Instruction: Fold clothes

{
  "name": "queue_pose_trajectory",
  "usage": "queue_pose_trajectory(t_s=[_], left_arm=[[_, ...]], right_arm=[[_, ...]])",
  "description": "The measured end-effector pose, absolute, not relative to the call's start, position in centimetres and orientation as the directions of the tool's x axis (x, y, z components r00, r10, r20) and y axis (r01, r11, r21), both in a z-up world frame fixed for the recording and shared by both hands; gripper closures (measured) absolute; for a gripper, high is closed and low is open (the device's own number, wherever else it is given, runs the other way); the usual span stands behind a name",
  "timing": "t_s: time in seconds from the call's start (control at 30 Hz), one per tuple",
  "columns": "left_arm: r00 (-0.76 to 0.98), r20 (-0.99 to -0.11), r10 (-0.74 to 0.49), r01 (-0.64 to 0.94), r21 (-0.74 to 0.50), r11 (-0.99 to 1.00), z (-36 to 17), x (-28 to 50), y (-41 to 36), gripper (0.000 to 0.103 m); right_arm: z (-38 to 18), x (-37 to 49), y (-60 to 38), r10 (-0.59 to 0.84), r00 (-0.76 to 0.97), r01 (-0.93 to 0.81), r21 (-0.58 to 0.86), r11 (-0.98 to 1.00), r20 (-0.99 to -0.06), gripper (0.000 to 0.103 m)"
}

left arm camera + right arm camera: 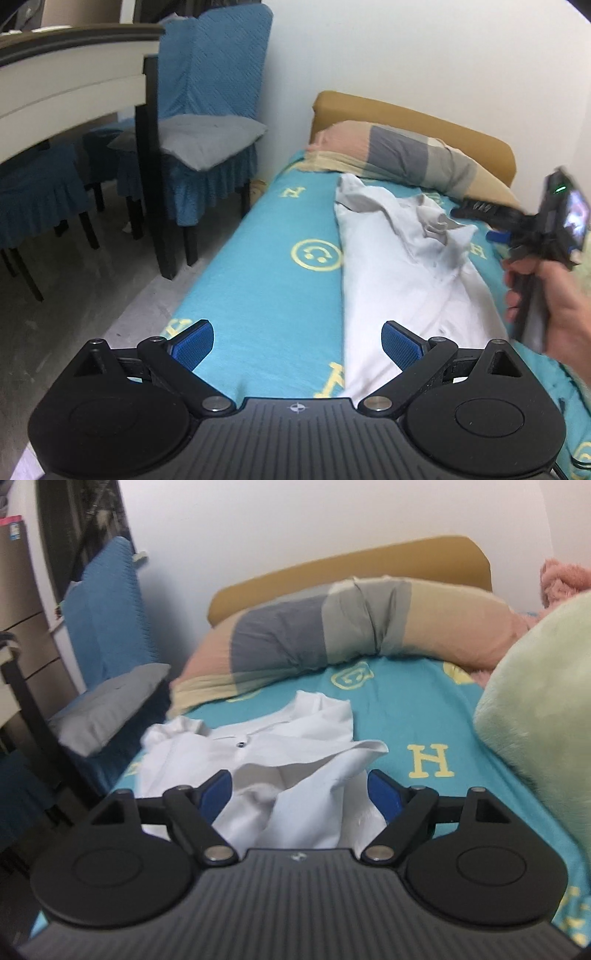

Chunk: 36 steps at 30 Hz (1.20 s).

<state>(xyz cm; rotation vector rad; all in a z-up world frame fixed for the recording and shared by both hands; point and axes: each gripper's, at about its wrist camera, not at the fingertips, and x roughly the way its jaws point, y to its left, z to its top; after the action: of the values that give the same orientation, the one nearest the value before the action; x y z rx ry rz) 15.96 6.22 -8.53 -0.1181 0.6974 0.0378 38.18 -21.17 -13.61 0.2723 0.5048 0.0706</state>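
1. No bin or basket shows in either view; the bed (258, 280) alone carries the things, with a white shirt (402, 273) spread along it.
2. The shirt lies crumpled and partly open — collar end bunched toward the pillow (406, 155), one dark button (241, 744) showing on the placket, and a loose flap raised in soft folds near the right gripper (299, 794).
3. The left gripper (297, 341) hangs over the bed's near end with its blue pads wide apart, nothing between them; the shirt's edge lies under its right pad.
4. The right gripper also stands with its jaws spread — shirt cloth bulges in the gap, but neither pad presses it.
5. In the left view a hand (554, 295) holds the right tool above the bed's far side.
6. The sheet is teal with yellow letters and smiley faces. A tan headboard (351, 565) stands against a white wall behind the striped pillow, a pale green blanket (539, 701) lies at the right, and chairs (210, 110) with blue covers stand beside a table (74, 74).
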Motion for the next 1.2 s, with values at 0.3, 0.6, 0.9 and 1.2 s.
queue_pose_trajectory(t_s=[0.3, 0.6, 0.9, 1.2], left_arm=[[0.684, -0.716, -0.141, -0.034, -0.225, 0.974, -7.8, 14.2, 6.8, 0.004], [0.510, -0.832, -0.219, 0.069, -0.214, 0.974, -7.8, 13.6, 7.1, 0.006], [0.290, -0.948, -0.131, 0.083, -0.111, 0.990, -10.9, 15.6, 9.7, 0.023], [0.105, -0.993, -0.060, 0.122, -0.047, 0.991, -15.3, 17.2, 10.5, 0.051]], right_arm=[[-5.9, 18.8, -22.1, 0.214, 0.888, -0.066, 0.349, 0.935, -0.407, 0.021], [-6.8, 4.2, -24.2, 0.238, 0.869, -0.004, 0.473, 0.881, -0.435, 0.021], [-9.4, 4.2, -25.7, 0.236, 0.841, 0.071, 0.532, 0.843, -0.486, 0.020], [-10.8, 5.4, -26.7, 0.258, 0.822, 0.101, 0.575, 0.812, -0.508, 0.020]])
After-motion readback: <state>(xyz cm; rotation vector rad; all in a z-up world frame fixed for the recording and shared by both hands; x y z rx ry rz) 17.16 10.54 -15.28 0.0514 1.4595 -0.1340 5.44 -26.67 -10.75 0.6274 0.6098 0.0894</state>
